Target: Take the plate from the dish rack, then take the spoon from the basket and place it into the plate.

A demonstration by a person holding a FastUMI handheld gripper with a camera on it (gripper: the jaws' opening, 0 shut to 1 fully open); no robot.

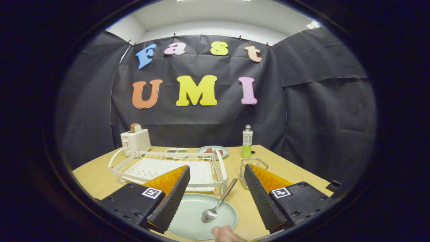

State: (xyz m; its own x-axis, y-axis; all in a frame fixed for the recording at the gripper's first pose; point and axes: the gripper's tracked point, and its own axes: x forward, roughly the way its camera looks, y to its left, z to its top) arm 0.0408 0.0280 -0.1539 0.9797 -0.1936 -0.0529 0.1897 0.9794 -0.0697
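A: Both fingers of gripper (215, 198) spread wide, holding nothing. Spoon (216, 205) bowl-down in plate (201, 216), handle leaning over far rim.
B: Plate parked near, clear of dish rack (168, 168); basket (252, 168) right. Looks done.

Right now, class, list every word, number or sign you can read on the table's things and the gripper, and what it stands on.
Bottle: the label is too small to read.
Gripper: a square coded marker behind each of its fingers, a pattern with no words.
Nothing else bears readable text. The fingers stand open either side of the plate holding the spoon.
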